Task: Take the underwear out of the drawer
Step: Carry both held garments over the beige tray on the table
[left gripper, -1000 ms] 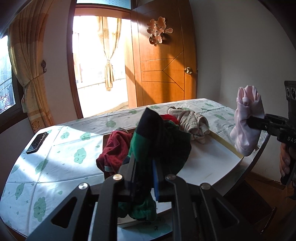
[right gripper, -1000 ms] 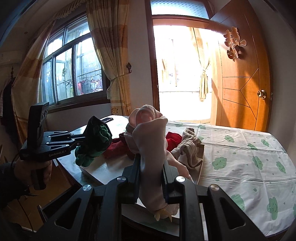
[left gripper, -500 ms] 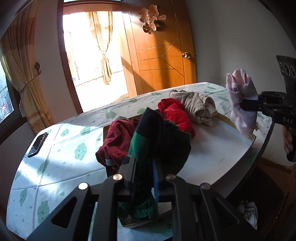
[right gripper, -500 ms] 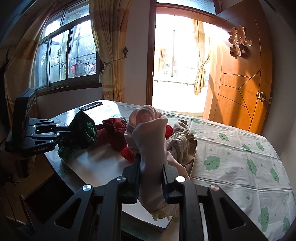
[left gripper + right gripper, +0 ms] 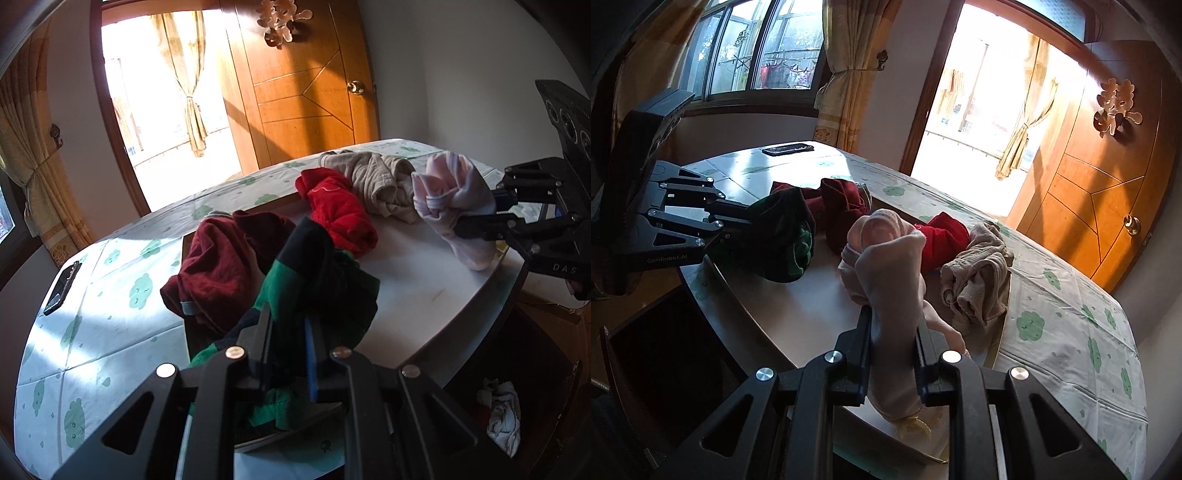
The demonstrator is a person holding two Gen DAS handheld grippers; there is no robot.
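Note:
My left gripper (image 5: 288, 332) is shut on green-and-black underwear (image 5: 317, 280), held just above the white tabletop (image 5: 413, 288); it also shows in the right wrist view (image 5: 738, 225). My right gripper (image 5: 892, 332) is shut on pale pink underwear (image 5: 890, 266), held low over the table's right side; it shows in the left wrist view (image 5: 476, 221) with the pink piece (image 5: 450, 199). Dark red (image 5: 218, 266), bright red (image 5: 340, 210) and beige (image 5: 376, 177) underwear lie on the table. An open dark drawer (image 5: 524, 373) sits below the table edge.
A white cloth (image 5: 502, 413) lies in the drawer. A cloud-print tablecloth (image 5: 110, 295) covers the far table part. A black phone (image 5: 62, 284) lies at its left edge. A wooden door (image 5: 306, 85) and curtained windows stand behind.
Both grippers have come down and forward over the table, each still holding its garment. The garments on the table have not moved.

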